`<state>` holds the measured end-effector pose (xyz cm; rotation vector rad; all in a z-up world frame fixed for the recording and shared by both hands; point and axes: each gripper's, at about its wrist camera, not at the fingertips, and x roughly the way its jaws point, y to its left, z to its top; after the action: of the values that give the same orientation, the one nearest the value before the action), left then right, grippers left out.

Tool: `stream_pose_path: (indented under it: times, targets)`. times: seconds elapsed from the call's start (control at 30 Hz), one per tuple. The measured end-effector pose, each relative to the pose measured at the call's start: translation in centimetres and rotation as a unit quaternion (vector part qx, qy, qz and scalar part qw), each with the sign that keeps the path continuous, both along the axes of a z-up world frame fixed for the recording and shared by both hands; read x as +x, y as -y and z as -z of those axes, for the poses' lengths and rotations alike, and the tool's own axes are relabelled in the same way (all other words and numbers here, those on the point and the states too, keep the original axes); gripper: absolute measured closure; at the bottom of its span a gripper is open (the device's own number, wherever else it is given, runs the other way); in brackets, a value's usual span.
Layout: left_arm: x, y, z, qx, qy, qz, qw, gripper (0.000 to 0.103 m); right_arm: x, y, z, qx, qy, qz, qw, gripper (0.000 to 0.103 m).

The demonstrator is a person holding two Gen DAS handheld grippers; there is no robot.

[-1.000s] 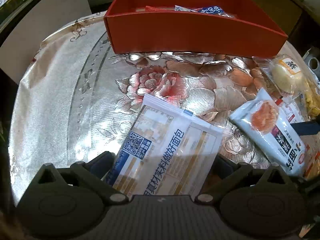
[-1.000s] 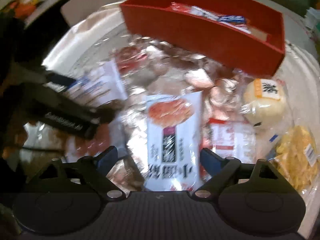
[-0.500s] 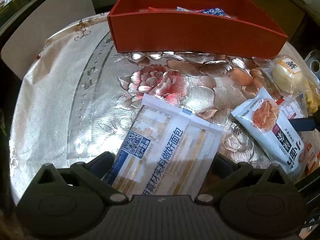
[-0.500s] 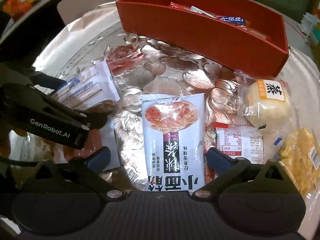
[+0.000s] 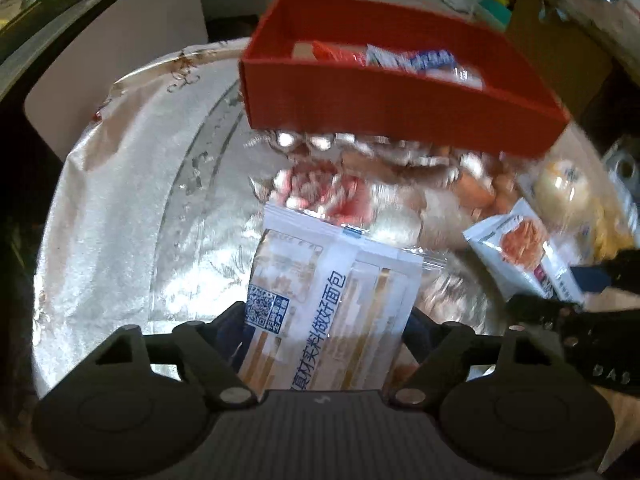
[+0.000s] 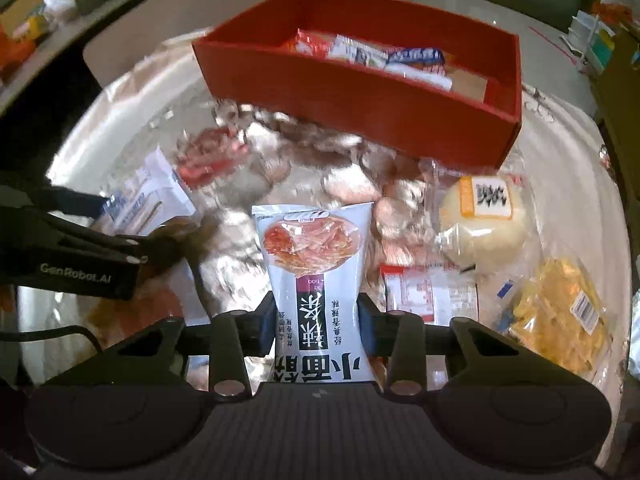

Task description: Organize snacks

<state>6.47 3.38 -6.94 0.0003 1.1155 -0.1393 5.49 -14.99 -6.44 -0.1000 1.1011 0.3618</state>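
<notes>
My left gripper (image 5: 326, 320) is shut on a white bread packet (image 5: 332, 296) with a QR code and holds it above the table. My right gripper (image 6: 318, 320) is shut on a white noodle-snack bag (image 6: 316, 272) with a red food picture, lifted off the table. That bag also shows in the left wrist view (image 5: 520, 256). The red box (image 6: 360, 92) stands at the far side with several snack packets inside; it also shows in the left wrist view (image 5: 400, 100).
A round bun in clear wrap (image 6: 480, 216), a red-and-white packet (image 6: 428, 292) and a yellow snack bag (image 6: 560, 320) lie on the right of the silver floral tablecloth (image 5: 120, 220). The left gripper's body (image 6: 80, 256) is at the left.
Both grippers have closed on their packets and lifted them. The red box now shows from higher up, with its inside visible.
</notes>
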Motion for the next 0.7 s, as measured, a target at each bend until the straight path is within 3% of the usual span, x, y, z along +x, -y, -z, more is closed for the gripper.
stream_pose_path:
  times: [0.17, 0.43, 0.7]
  targets:
    - [0.4, -0.2, -1.9, -0.035, 0.024, -0.018, 0.9989, 0.030, 0.3, 0.3, -2.2, 0.029, 0.030, 0.014, 0.999, 0.055]
    - [1.2, -0.1, -3.6, -0.058, 0.051, -0.029, 0.9966, 0.030, 1.5, 1.4, -4.6, 0.050, 0.065, 0.034, 0.996, 0.055]
    - [2.4, -0.7, -6.2, -0.102, 0.095, -0.044, 0.9893, 0.030, 2.4, 2.4, -7.6, 0.073, 0.103, 0.041, 0.991, 0.055]
